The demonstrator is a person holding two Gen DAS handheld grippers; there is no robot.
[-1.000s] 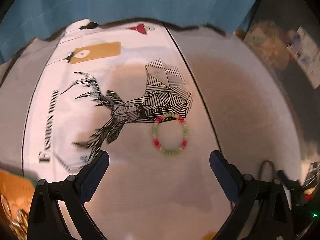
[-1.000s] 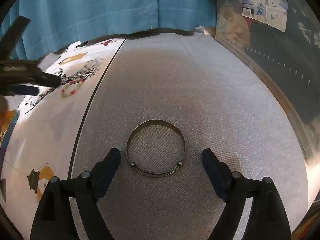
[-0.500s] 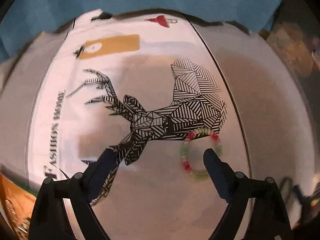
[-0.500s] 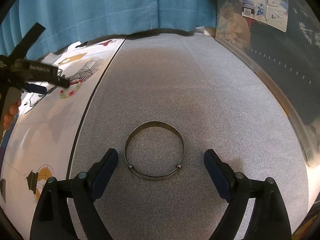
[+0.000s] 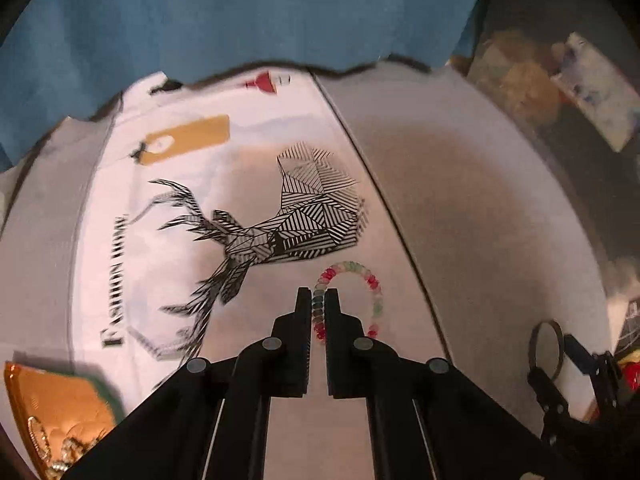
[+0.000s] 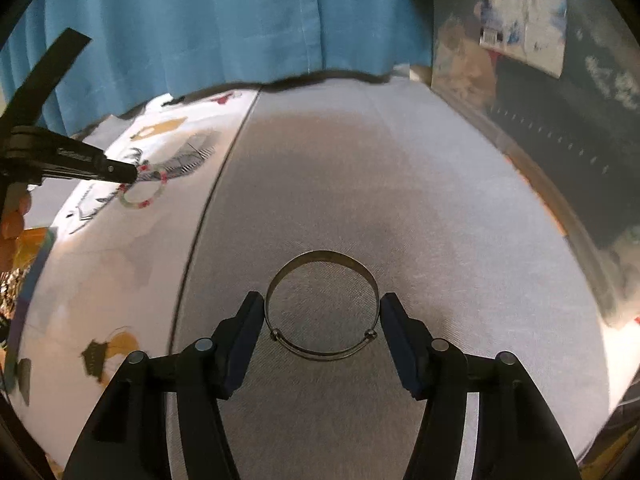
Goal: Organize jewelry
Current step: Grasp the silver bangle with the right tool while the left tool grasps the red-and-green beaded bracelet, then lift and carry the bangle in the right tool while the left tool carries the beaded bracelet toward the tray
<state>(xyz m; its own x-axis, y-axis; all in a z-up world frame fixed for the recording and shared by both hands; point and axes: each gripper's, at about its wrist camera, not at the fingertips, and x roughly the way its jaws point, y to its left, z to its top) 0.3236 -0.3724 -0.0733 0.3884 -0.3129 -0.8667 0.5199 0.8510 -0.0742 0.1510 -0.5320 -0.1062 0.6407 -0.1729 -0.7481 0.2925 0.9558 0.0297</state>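
Observation:
A beaded bracelet (image 5: 370,280) with red, pink and green beads lies on the white printed cloth (image 5: 160,248). My left gripper (image 5: 319,300) is shut on the bracelet's left side. It also shows in the right wrist view (image 6: 134,172) at the far left, with the bracelet (image 6: 156,192) at its tip. A thin metal bangle (image 6: 322,308) lies flat on the grey fabric. My right gripper (image 6: 322,312) is open, its fingers close on either side of the bangle. The bangle (image 5: 546,346) and right gripper show at the left wrist view's lower right.
A gold jewelry box (image 5: 52,412) with pieces inside sits at the lower left. A blue curtain (image 6: 224,24) hangs behind the surface. A dark cluttered shelf (image 6: 560,92) runs along the right edge. The cloth carries a black deer print (image 5: 288,220).
My left gripper moved onto the bracelet and closed on its left side. My right gripper narrowed and moved forward around the bangle.

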